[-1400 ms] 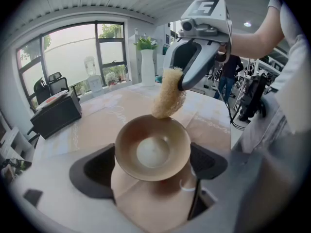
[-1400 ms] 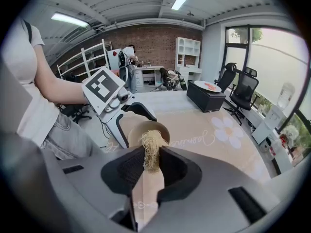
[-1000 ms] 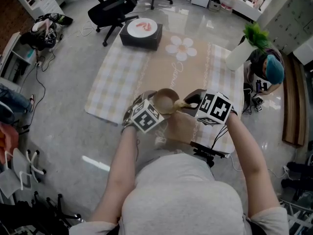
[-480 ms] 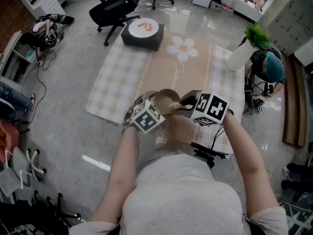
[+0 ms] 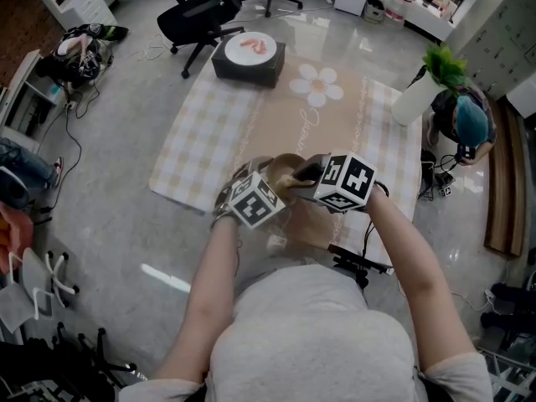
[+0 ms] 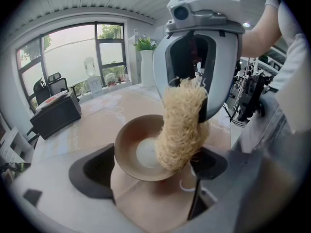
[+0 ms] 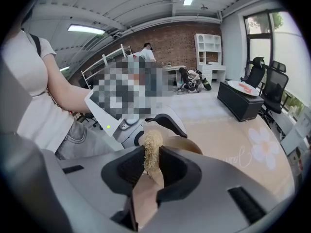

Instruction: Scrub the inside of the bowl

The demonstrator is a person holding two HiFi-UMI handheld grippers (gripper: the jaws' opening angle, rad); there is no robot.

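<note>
A brown bowl [image 6: 138, 152] with a pale bottom sits between the jaws of my left gripper [image 6: 151, 168], which is shut on it and holds it tilted above the tan cloth. From the head view the bowl [image 5: 285, 166] shows between the two marker cubes. My right gripper [image 7: 151, 163] is shut on a straw-coloured loofah sponge [image 7: 152, 147]. Seen from the left gripper view, the sponge [image 6: 181, 127] hangs down over the bowl's right rim into its inside, with the right gripper's housing [image 6: 204, 47] directly above it.
A black box [image 5: 249, 59] with a white plate on top stands at the far end of the checked cloth [image 5: 205, 136]. A white vase with a plant [image 5: 417, 95] is at the back right, a person [image 5: 467, 120] beside it. Office chairs [image 5: 197, 15] stand beyond.
My right gripper has moved left with the sponge, from beside the bowl to over it. The left gripper and bowl have hardly moved.
</note>
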